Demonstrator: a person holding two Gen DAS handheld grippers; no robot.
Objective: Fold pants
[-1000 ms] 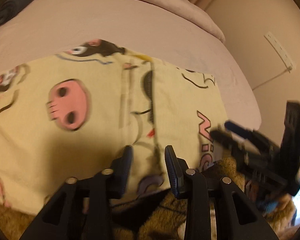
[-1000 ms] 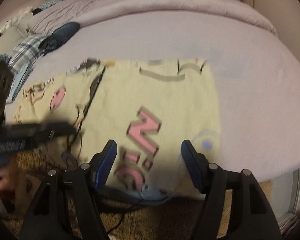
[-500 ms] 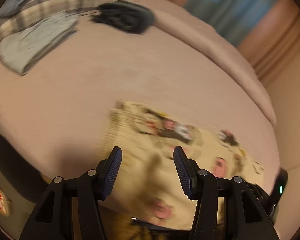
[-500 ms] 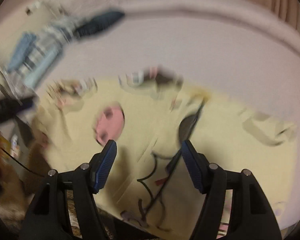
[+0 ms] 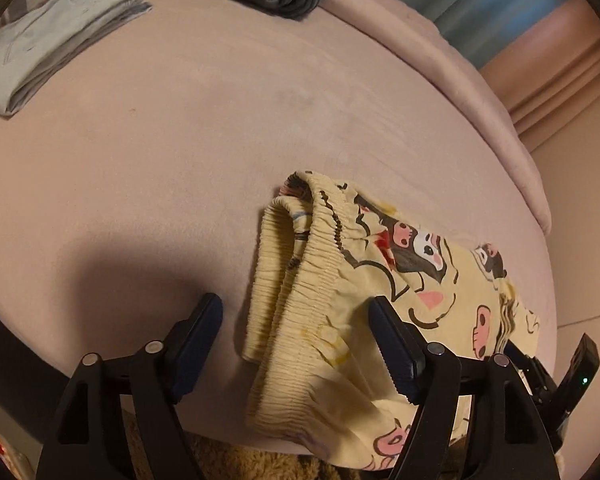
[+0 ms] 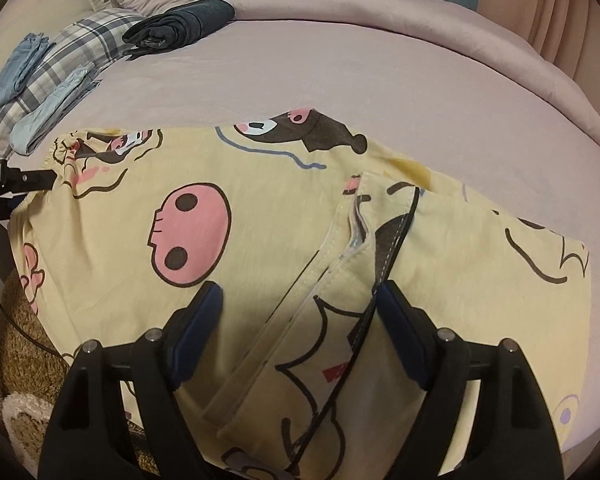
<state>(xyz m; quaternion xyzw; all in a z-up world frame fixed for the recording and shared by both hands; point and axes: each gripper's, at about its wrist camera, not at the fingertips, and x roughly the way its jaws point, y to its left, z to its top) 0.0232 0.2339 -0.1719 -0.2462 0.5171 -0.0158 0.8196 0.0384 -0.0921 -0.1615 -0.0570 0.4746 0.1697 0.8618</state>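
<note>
Yellow cartoon-print pants (image 6: 260, 216) lie flat along the near edge of a pink bed (image 6: 340, 68). In the left wrist view their elastic waistband (image 5: 300, 292) lies bunched between the fingers of my open left gripper (image 5: 296, 344), which hovers just above it. My right gripper (image 6: 300, 332) is open over the crotch seam (image 6: 364, 240) in the middle of the pants and holds nothing. The left gripper's body (image 6: 4, 184) shows at the waistband end in the right wrist view.
Folded clothes lie at the far left of the bed: a dark folded garment (image 6: 180, 24), plaid fabric (image 6: 72, 48) and light blue folded pieces (image 5: 56, 36). A brown fuzzy rug (image 6: 24, 344) lies below the bed edge. Curtains (image 5: 520, 12) hang behind the bed.
My left gripper has swung left from the middle of the pants to the waistband and opened wider. My right gripper has moved left from the leg end to the crotch seam.
</note>
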